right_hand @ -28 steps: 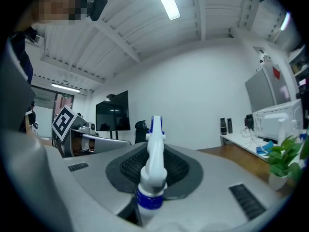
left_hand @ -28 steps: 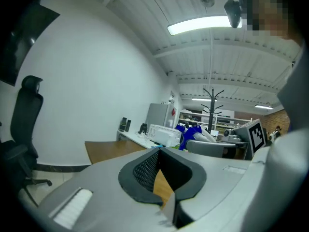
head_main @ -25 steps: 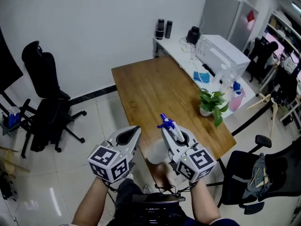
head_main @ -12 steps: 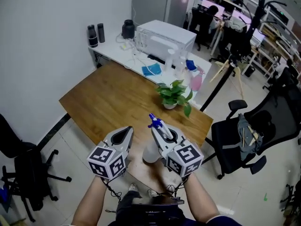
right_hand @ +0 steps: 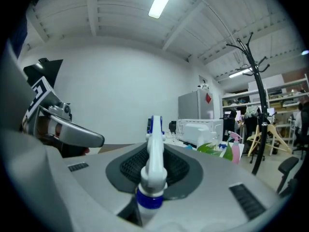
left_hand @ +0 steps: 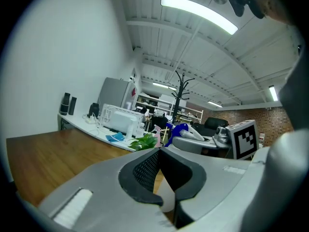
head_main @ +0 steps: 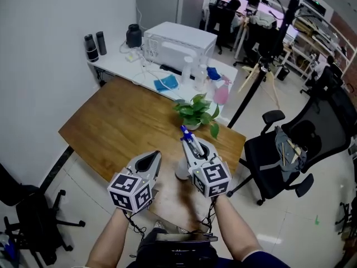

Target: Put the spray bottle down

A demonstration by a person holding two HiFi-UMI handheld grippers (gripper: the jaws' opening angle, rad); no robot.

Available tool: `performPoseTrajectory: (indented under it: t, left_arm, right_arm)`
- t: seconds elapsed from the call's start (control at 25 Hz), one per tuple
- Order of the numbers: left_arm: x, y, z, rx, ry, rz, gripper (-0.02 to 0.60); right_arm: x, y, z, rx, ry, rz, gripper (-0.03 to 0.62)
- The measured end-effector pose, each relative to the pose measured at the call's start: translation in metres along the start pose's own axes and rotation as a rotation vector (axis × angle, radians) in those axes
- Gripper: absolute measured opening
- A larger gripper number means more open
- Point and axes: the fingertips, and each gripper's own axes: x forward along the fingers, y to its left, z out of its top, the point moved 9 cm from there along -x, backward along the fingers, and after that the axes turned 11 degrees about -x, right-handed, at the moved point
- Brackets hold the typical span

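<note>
My right gripper (head_main: pixel 192 148) is shut on a white spray bottle (head_main: pixel 182 171) with a blue nozzle, holding it upright by the neck above the near corner of the wooden table (head_main: pixel 122 127). In the right gripper view the bottle's neck and blue collar (right_hand: pixel 150 197) stand between the black pads (right_hand: pixel 128 166). My left gripper (head_main: pixel 151 159) hovers just left of the bottle, its jaws together with nothing in them. The left gripper view shows its pads (left_hand: pixel 145 170) meeting at the tip and the bottle's blue nozzle (left_hand: pixel 176 129) beyond.
A potted plant (head_main: pixel 195 109) stands on the table just beyond the bottle. Behind it a white side table (head_main: pixel 125 66) carries a microwave (head_main: pixel 178 41), a pink spray bottle (head_main: pixel 221 94) and dark flasks. A black office chair (head_main: pixel 290 155) stands at the right, with a coat stand behind it.
The view has swung round the table. Both grippers have come in over its near corner, closer to the plant and slightly lower. The bottle stays gripped in the right one.
</note>
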Motion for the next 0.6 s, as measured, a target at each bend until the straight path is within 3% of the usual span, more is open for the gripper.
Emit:
performPoseTrajectory:
  t: [0.24, 0.6]
  left_arm:
    - [-0.004, 0.005, -0.011, -0.017, 0.026, 0.017, 0.009]
    - [-0.018, 0.018, -0.015, -0.044, 0.026, 0.068, 0.009]
  right_arm:
    - [0.02, -0.01, -0.019, -0.02, 0.009, -0.072, 0.084]
    - [0.036, -0.01, -0.02, -0.066, -0.009, -0.051, 0.086]
